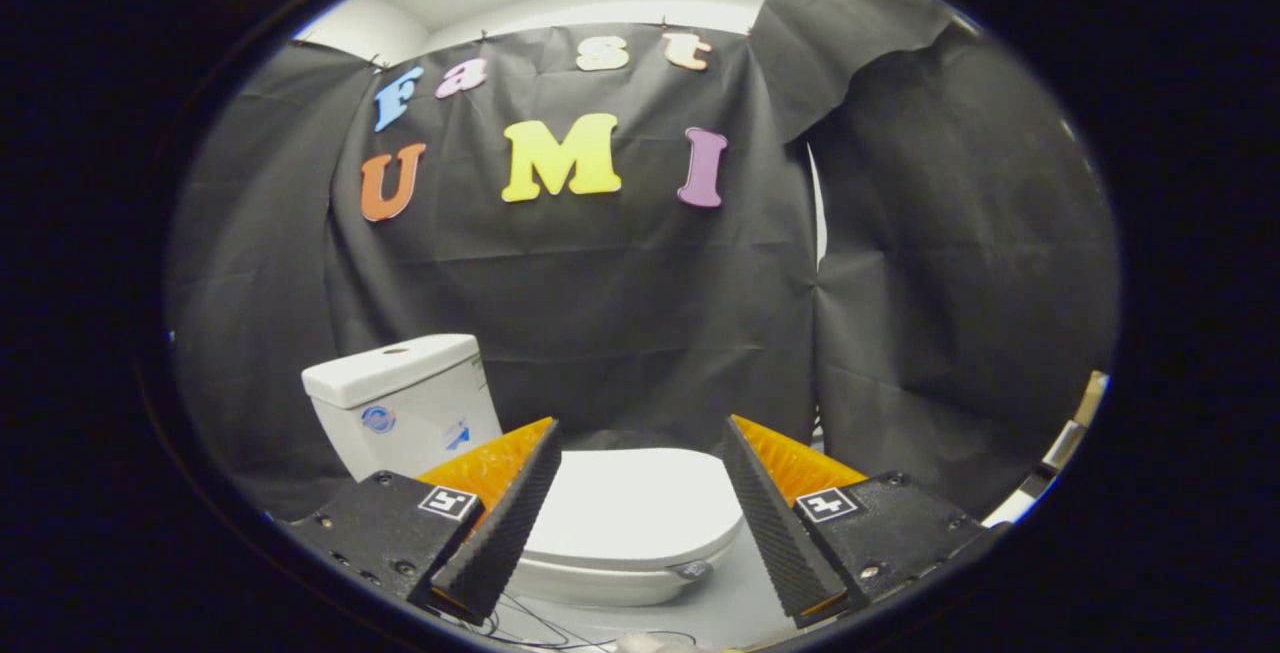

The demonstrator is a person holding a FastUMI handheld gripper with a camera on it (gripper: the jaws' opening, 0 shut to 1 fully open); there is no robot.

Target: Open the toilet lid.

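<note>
Gripper (640, 513) was spread wide, holding nothing. Toilet lid (630, 508) lay closed and flat just ahead of and below the fingers, seen in the gap between them, its long axis running away toward the tank (400, 403) at the far left. Lid appeared white, smooth, glossy.

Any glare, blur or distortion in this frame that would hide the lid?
Gripper view: strong fisheye bending toward the rim; the closed white toilet lid is evenly lit, sharp, without glare, seen between the open gripper fingers; the white ceramic tank reads clearly.
</note>
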